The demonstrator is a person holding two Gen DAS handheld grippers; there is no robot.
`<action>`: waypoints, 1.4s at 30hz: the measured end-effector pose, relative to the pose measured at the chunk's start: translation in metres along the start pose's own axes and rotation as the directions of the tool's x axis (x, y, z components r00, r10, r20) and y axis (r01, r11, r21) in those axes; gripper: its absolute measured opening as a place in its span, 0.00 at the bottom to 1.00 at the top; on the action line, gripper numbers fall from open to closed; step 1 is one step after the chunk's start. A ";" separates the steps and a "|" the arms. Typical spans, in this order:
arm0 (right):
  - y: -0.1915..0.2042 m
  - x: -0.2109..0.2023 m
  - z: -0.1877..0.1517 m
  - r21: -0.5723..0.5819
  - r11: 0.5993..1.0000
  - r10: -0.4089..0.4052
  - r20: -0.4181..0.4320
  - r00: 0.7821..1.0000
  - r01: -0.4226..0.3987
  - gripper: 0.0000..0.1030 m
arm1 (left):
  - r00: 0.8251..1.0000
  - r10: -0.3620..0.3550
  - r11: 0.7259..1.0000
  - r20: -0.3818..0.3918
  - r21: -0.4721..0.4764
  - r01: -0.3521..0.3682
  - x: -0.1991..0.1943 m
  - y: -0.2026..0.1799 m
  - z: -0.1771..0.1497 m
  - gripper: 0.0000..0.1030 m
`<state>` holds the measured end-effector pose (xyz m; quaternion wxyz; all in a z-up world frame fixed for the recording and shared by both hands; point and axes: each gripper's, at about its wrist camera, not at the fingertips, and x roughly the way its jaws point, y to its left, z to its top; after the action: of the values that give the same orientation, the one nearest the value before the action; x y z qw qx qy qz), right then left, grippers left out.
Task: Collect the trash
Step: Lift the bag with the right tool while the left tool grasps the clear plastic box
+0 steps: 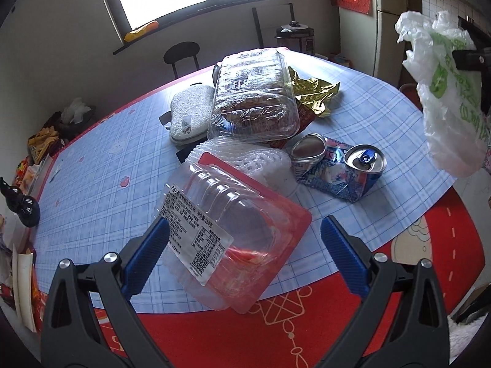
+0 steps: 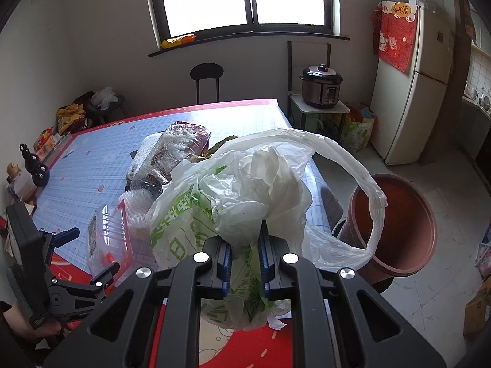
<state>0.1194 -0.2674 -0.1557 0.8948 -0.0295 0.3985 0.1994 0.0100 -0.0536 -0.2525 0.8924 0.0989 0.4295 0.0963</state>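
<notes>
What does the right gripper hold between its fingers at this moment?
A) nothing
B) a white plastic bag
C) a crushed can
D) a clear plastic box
B: the right gripper is closed on the white plastic bag, which bunches up above its fingers.

Black claws (image 2: 244,263) with ribbed blue pads, silver screws.

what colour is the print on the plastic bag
Green print on the white plastic bag, clearest in the right wrist view.
</notes>
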 end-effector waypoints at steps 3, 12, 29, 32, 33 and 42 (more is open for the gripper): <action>-0.010 -0.003 -0.003 -0.003 1.000 -0.004 -0.001 1.000 0.004 0.15 | 0.996 0.082 0.995 0.017 0.046 -0.083 0.007 -0.015 -0.008 0.95; -0.032 -0.006 -0.013 0.020 0.999 -0.031 -0.020 0.999 0.031 0.15 | 0.962 0.275 0.951 0.004 0.147 -0.272 0.037 -0.031 -0.022 0.95; -0.018 -0.003 -0.008 0.057 0.998 -0.015 -0.008 1.000 0.015 0.15 | 0.972 0.229 0.971 0.059 0.064 -0.232 0.012 0.016 -0.008 0.58; -0.009 0.000 -0.004 0.058 0.998 -0.001 -0.004 1.000 0.001 0.15 | 0.979 0.194 0.981 0.064 -0.015 -0.194 -0.001 0.041 -0.002 0.55; -0.007 0.000 -0.002 0.057 0.998 0.004 -0.003 1.000 -0.004 0.15 | 0.982 0.181 0.983 0.055 -0.050 -0.178 -0.004 0.051 -0.001 0.54; 0.027 0.007 0.010 0.043 0.998 0.041 0.012 0.999 -0.042 0.15 | 1.000 -0.008 0.908 0.020 -0.419 0.016 -0.017 0.146 -0.002 0.53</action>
<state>0.1206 -0.2381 -0.1512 0.8931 -0.0007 0.3983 0.2093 -0.0148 0.0825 -0.2034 0.8973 -0.0967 0.3914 0.1799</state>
